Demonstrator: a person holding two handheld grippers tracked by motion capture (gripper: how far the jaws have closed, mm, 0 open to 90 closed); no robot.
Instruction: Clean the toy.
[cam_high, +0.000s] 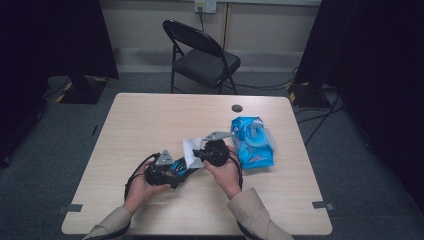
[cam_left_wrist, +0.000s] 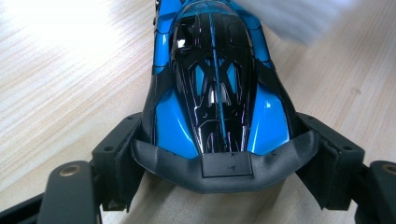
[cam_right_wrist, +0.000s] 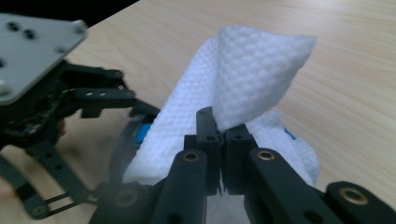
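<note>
Table: pale wood, everything I handled lay on its near half.
Wipes pack: blue, flat on the table just right of my right hand.
Toy car: blue and black, on the table, its rear clamped in my left gripper.
Wipe: white, pinched tight in my right gripper, draped over the car's far end.
</note>
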